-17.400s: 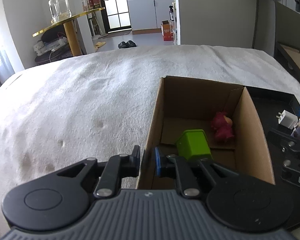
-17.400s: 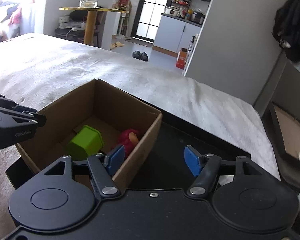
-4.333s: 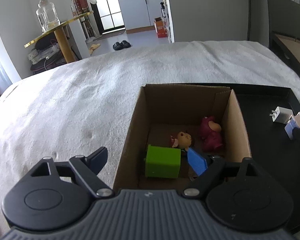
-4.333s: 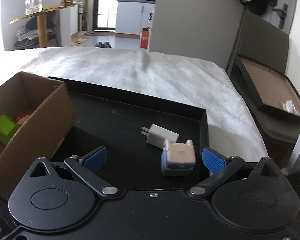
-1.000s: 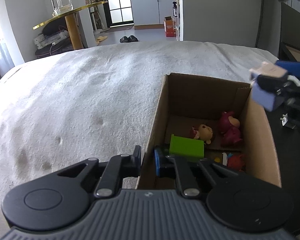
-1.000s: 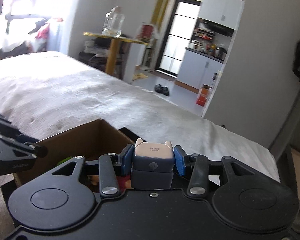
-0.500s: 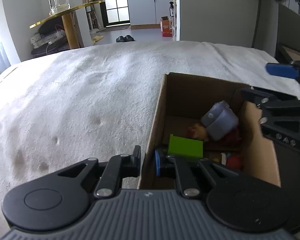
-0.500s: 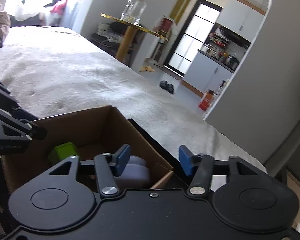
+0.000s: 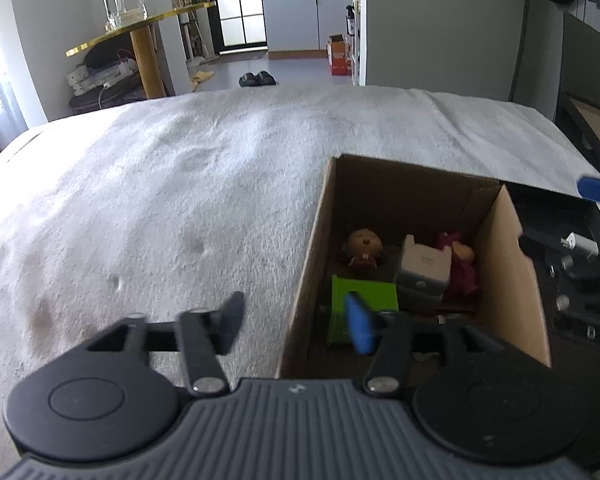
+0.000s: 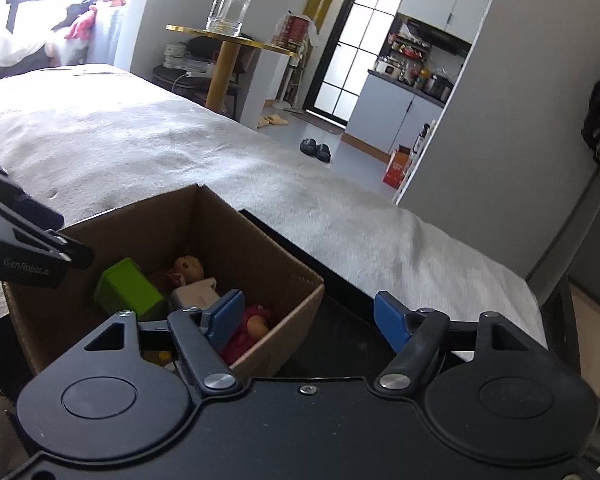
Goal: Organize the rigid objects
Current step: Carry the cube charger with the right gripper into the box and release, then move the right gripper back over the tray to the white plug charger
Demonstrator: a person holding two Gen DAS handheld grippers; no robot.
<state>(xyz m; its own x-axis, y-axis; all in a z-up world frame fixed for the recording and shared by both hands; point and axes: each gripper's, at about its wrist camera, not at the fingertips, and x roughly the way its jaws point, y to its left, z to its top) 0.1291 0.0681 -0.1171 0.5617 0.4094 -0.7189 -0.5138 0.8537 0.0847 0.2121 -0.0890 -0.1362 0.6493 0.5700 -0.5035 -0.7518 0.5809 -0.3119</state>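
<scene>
The right gripper (image 10: 308,318) hangs with its jaws spread wide and nothing between them, poised above the near right corner of the cardboard box (image 10: 278,350), so the step in hand looks like the retreat after a drop. Just ahead of its left finger, down inside the box, lies the pale cube charger (image 10: 196,292), leaning against the green block (image 10: 126,288) to its left, with the red plush figure (image 10: 252,330) under the finger and the small brown doll (image 10: 188,268) beyond. The left gripper (image 9: 296,320) is also parted and empty; its right finger sits inside the box over the green block (image 9: 362,308) while its left finger hangs outside over the white bed cover (image 9: 140,220), so the box wall runs between the two. From that side the charger (image 9: 422,268) rests ahead and to the right, touching the red figure (image 9: 460,264). To do this step well, I would lift the right gripper straight up before swinging it right toward the black tray (image 10: 340,332), keeping the left finger clear of the cardboard rim so the light box is not dragged. The left gripper would best close on the wall again to steady the box. Any remaining item on the tray is hidden from the right view.
</scene>
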